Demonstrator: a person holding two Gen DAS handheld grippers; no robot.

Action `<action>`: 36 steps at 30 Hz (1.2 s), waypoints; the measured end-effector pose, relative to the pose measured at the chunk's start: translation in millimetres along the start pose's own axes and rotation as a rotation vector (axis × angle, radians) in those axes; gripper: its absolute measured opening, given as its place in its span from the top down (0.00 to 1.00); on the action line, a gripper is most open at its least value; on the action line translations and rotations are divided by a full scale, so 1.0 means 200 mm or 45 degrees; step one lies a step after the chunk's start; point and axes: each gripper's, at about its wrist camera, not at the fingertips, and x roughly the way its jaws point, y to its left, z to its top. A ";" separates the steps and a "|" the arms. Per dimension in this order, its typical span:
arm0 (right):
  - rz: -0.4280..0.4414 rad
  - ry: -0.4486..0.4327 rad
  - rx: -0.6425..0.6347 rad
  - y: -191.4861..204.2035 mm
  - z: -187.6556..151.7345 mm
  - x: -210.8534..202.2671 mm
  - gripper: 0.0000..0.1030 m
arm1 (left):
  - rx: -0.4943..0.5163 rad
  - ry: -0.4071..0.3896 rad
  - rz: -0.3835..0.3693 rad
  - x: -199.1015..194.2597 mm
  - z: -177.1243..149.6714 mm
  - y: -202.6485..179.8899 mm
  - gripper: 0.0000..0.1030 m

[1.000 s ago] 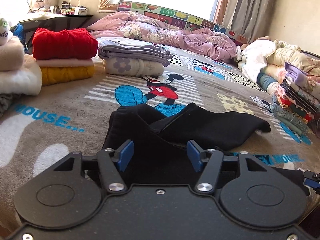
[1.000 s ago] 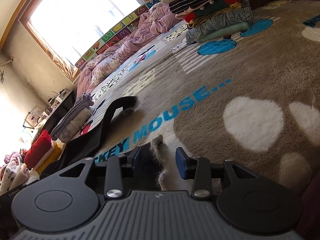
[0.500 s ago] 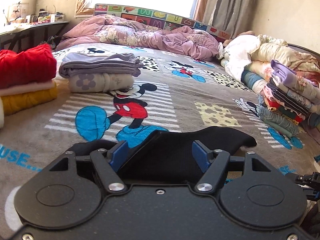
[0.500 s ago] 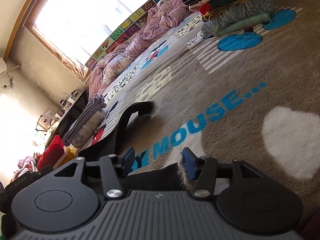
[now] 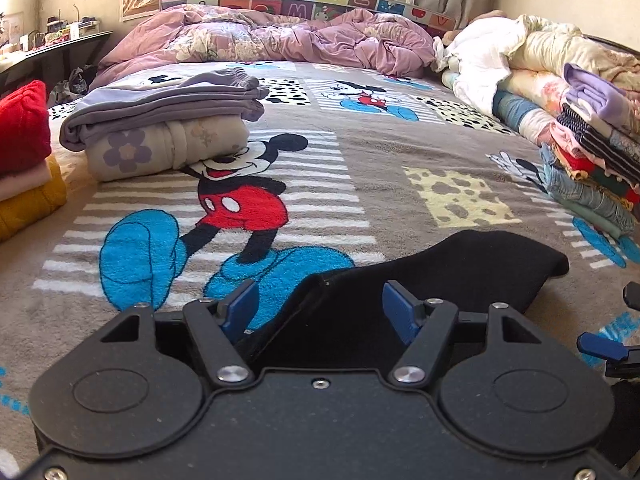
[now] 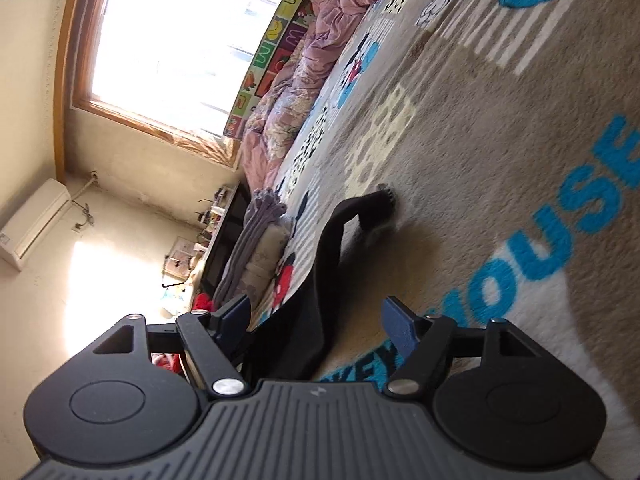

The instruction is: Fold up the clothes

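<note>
left gripper (image 5: pixel 320 310): low, closing, unclenched | right gripper (image 6: pixel 320 322): rolled, opening | black garment (image 5: pixel 460 272) between

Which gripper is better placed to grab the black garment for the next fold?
Probably the left gripper: the black garment lies between its closing jaws. The right gripper is rolled sideways, jaws opening, with only the garment's edge by one finger.

Black garment (image 6: pixel 320 300) between opening jaws

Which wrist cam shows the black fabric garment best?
Left wrist: the black fabric garment lies spread across the blanket, its outline clear to the far end. Right wrist shows it edge-on, tilted and motion-blurred, as a narrow strip.
</note>
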 end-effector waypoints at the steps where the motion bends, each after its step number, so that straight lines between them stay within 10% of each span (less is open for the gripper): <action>1: 0.023 0.021 0.012 -0.01 -0.01 0.01 0.30 | 0.011 0.000 0.000 0.01 0.00 0.00 0.40; 12: 0.129 0.003 0.107 -0.07 -0.03 0.00 0.29 | 0.059 -0.006 -0.035 0.02 -0.03 -0.02 0.89; 36: 0.181 -0.089 0.069 -0.10 -0.05 -0.09 0.29 | 0.364 -0.001 -0.172 -0.27 -0.31 -0.16 0.92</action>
